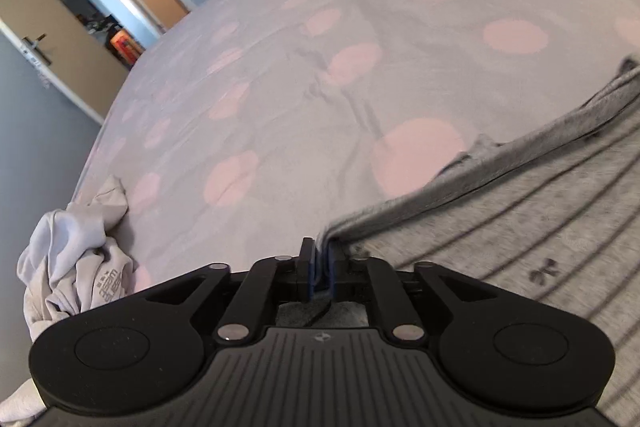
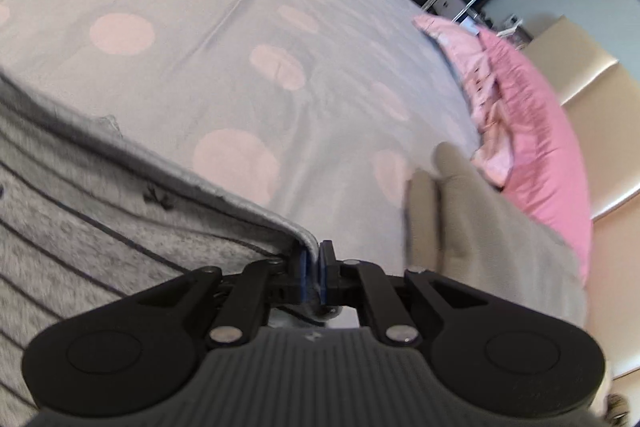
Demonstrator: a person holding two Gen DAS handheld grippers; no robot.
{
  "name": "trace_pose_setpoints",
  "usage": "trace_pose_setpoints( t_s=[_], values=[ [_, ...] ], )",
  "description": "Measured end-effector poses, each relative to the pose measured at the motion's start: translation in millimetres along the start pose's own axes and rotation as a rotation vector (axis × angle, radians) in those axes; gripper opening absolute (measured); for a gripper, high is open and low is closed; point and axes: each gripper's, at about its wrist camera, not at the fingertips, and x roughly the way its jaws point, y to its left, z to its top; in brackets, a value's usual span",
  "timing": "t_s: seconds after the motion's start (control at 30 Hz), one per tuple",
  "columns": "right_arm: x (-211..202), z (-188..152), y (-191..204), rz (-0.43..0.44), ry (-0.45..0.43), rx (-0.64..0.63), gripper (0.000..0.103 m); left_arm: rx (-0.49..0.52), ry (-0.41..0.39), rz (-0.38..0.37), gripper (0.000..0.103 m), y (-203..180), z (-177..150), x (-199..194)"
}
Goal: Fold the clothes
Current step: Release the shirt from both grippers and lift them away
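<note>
Mid-fold: left gripper [image 1: 320, 263] and right gripper [image 2: 313, 267] each pinched tight on the ribbed hem of the grey striped garment [image 1: 520, 227], stretched between them over the dotted bedsheet [image 1: 320, 67]. Next: carry the edge across evenly, keeping tension. Soft fleecy knit, thin dark stripes.

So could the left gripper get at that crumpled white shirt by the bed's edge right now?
Probably not yet: the left gripper is shut on the grey striped garment. The white shirt lies nearby on its left, nothing between, so it would need to let go first.
</note>
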Motion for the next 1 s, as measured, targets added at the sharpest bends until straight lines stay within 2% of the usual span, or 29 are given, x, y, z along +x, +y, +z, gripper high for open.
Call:
trace_pose_setpoints(
  t_s=[0.03,0.17,0.27,0.4,0.5,0.6,0.67,0.83,0.93,1.0],
  values=[
    [4,0,2,0.000,0.002,0.004,0.007,-0.010,0.008,0.013,0.015,0,0,5],
    [10,-1,-1,-0.033,-0.021,0.010,0.027,-0.073,0.007,0.020,0.016,13,-1,8],
    [12,1,-24,-0.010,-0.022,0.097,0.038,-0.123,-0.002,0.028,0.019,26,0,7],
    [7,-1,-57,0.087,-0.012,0.270,0.038,-0.165,-0.015,0.052,0.019,45,-1,0],
    [-3,-6,-65,0.245,-0.042,0.317,0.038,-0.161,-0.081,0.011,0.020,50,-4,-12],
    [-12,-3,-46,0.349,-0.092,0.238,0.038,-0.104,-0.148,-0.105,0.027,38,-2,-25],
    [-17,2,-24,0.383,-0.133,0.148,0.038,-0.034,-0.169,-0.155,0.027,19,4,-29],
    [-22,16,22,0.410,-0.205,-0.038,0.037,0.112,-0.195,-0.234,0.027,-32,16,-33],
    [-16,24,36,0.409,-0.209,-0.100,0.038,0.177,-0.214,-0.236,0.027,-54,18,-30],
    [-11,27,42,0.410,-0.194,-0.129,0.036,0.183,-0.209,-0.249,0.028,-61,19,-26]
  ],
)
